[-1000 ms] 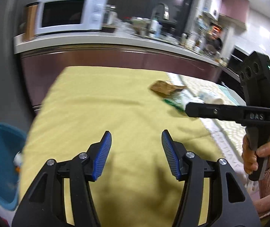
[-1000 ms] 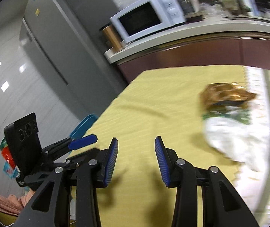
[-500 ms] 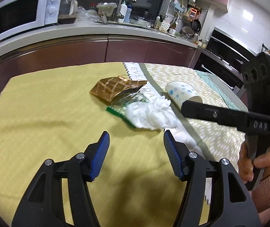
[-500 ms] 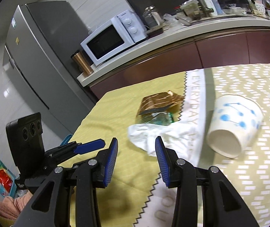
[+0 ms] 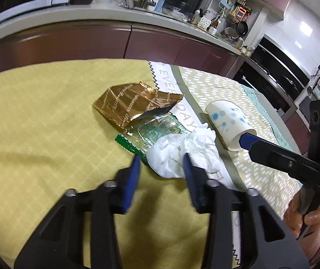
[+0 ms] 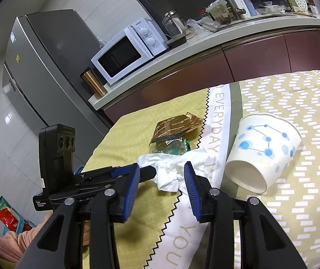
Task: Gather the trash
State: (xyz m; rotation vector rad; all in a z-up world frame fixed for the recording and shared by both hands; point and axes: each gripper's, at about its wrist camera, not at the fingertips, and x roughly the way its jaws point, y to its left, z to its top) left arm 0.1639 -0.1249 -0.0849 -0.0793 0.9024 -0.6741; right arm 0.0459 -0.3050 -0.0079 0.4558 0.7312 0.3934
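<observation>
A crumpled white tissue (image 5: 182, 152) lies on the table beside a green wrapper (image 5: 157, 132), a gold-brown wrapper (image 5: 133, 105) and a tipped white paper cup with blue dots (image 5: 227, 121). My left gripper (image 5: 161, 168) is open, its jaws on either side of the tissue's near edge. My right gripper (image 6: 162, 177) is open just short of the same tissue (image 6: 171, 170). In the right wrist view the cup (image 6: 263, 152) lies to the right, the gold-brown wrapper (image 6: 175, 127) and the green wrapper (image 6: 171, 148) behind. The right gripper's fingertip (image 5: 247, 139) shows in front of the cup's mouth.
A yellow cloth (image 5: 36, 123) and a patterned cloth (image 6: 294, 103) cover the table. A kitchen counter (image 5: 92, 15) with a white microwave (image 6: 126, 53) runs behind. A grey fridge (image 6: 36, 78) stands at the left.
Both grippers have moved forward toward the trash pile. The left gripper's jaws now flank the tissue, and the right gripper has closed in on it from the other side.
</observation>
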